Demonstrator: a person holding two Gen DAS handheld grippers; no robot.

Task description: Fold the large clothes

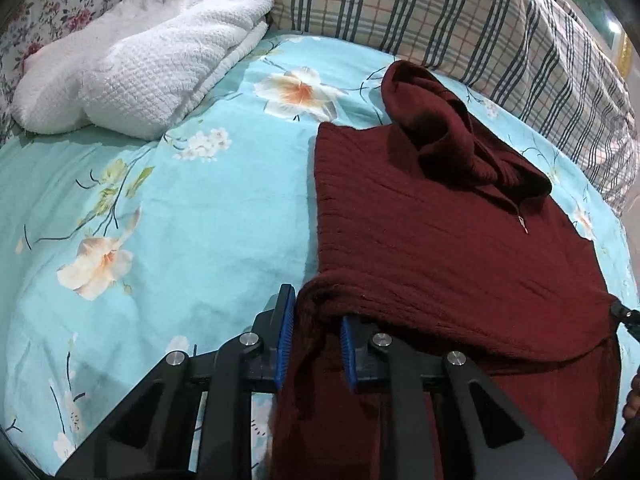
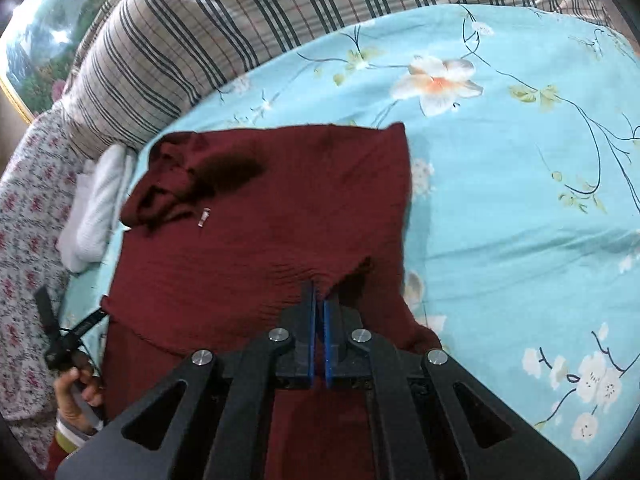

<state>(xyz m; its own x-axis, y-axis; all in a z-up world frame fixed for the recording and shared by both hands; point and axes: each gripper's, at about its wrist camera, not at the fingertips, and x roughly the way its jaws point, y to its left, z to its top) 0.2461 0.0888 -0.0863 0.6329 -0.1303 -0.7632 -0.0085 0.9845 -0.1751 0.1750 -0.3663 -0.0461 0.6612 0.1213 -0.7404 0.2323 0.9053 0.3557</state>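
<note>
A dark red knitted sweater (image 1: pixel 440 240) with a zip collar lies partly folded on the light blue floral bedsheet (image 1: pixel 180 220). My left gripper (image 1: pixel 316 320) is shut on a thick fold at the sweater's near left edge, with the cloth bunched between the blue pads. In the right wrist view the sweater (image 2: pixel 248 240) lies in the middle, collar at the far left. My right gripper (image 2: pixel 319 300) is shut on the sweater's near edge, its blue pads almost touching. The left gripper (image 2: pixel 60 340) and the hand holding it show at the left edge.
A folded white towel (image 1: pixel 140 68) lies at the far left of the bed. A plaid pillow or quilt (image 1: pixel 460 20) runs along the far side. Flowered fabric (image 2: pixel 28 240) lies at the left. Open sheet (image 2: pixel 520 220) spreads to the right of the sweater.
</note>
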